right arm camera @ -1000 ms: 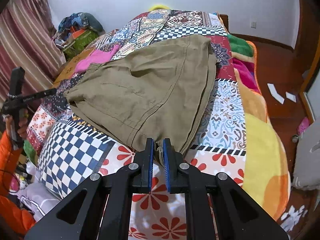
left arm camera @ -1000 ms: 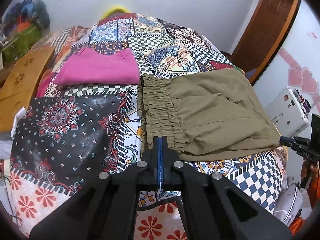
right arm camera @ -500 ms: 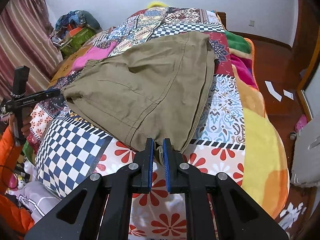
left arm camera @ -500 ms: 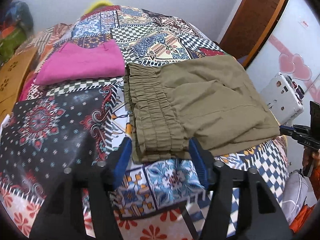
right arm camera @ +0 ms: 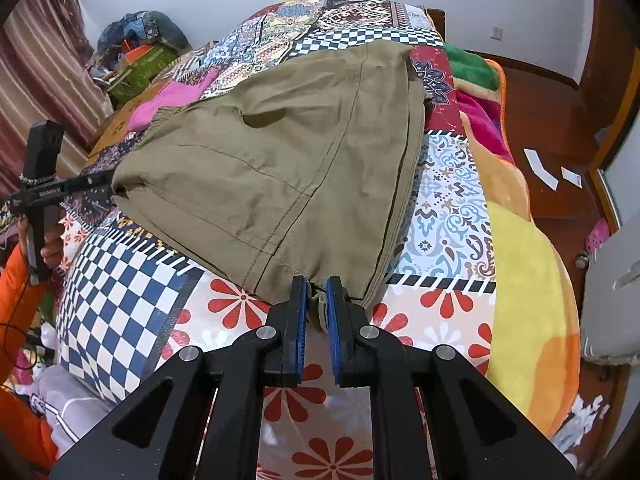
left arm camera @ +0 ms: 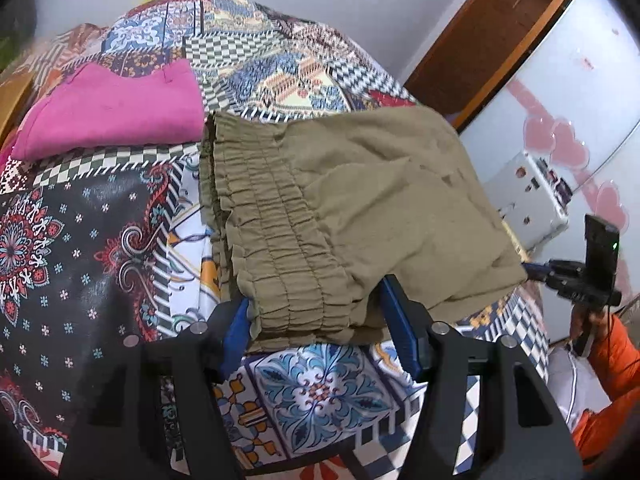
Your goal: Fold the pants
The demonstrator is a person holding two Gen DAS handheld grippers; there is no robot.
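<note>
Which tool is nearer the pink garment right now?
Left. The left tool straddles the olive pants' waistband corner, the end beside the pink garment. The right tool grips the far hem end.

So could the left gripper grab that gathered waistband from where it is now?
Probably yes: the left gripper is open, its fingers either side of the olive pants' waistband corner, nothing between.

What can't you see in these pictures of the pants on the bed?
- Right wrist view: the olive pants hem corner, hidden between the right tool pads.
- Left wrist view: bedspread beneath the pants.
- Left wrist view: the pink garment is blurred, type unclear.
</note>
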